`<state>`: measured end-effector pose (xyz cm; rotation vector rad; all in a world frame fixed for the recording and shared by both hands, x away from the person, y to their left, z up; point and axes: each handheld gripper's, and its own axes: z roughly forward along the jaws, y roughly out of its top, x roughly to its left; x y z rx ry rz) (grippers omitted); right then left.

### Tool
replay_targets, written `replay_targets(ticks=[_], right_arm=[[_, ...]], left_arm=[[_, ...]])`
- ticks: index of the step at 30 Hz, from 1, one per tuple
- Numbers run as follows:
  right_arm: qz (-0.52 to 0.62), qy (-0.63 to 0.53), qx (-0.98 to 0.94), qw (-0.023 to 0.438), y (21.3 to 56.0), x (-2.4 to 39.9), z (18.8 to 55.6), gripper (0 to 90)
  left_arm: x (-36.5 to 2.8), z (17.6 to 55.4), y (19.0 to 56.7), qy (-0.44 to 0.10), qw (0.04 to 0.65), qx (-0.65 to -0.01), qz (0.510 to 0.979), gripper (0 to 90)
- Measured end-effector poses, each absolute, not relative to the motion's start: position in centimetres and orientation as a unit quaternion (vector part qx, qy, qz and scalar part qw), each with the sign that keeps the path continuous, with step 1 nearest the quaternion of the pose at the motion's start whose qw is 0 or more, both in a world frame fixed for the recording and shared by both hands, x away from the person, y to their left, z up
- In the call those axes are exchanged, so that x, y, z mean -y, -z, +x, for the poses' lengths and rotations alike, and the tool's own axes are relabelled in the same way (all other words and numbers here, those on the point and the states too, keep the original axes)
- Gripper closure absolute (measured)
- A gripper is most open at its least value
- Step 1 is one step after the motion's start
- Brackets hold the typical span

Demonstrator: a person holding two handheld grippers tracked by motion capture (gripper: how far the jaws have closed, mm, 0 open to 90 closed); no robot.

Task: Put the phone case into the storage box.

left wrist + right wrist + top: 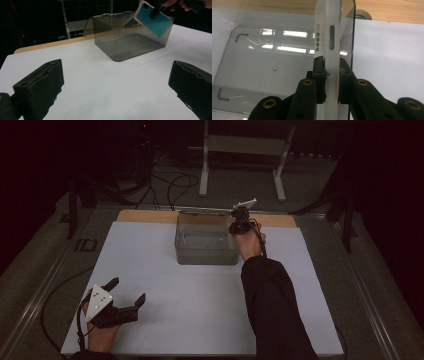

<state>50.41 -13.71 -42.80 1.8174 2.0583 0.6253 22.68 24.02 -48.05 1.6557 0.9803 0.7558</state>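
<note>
Right gripper (pixel 331 82) with phone (pixel 328 37) over clear box (pixel 206 251)

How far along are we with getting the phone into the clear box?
Done: the right gripper has the phone clamped edge-on, and the clear box stands with its lid open.
In hand: the phone hangs tilted at the box's right wall, lower part inside.
Left: lower it to the box floor, release, and probably shut the lid. The left gripper rests open on the white mat.
</note>
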Motion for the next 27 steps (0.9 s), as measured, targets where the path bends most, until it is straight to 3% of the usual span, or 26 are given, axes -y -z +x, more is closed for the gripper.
replay_targets(ticks=[27], right_arm=[[0.636, -0.205, -0.725, 0.167, 43.67, 13.16, 50.38, 79.5]], left_arm=[[-23.97, 22.68, 48.06, -0.313, 0.511, -0.406, 0.690, 0.7]])
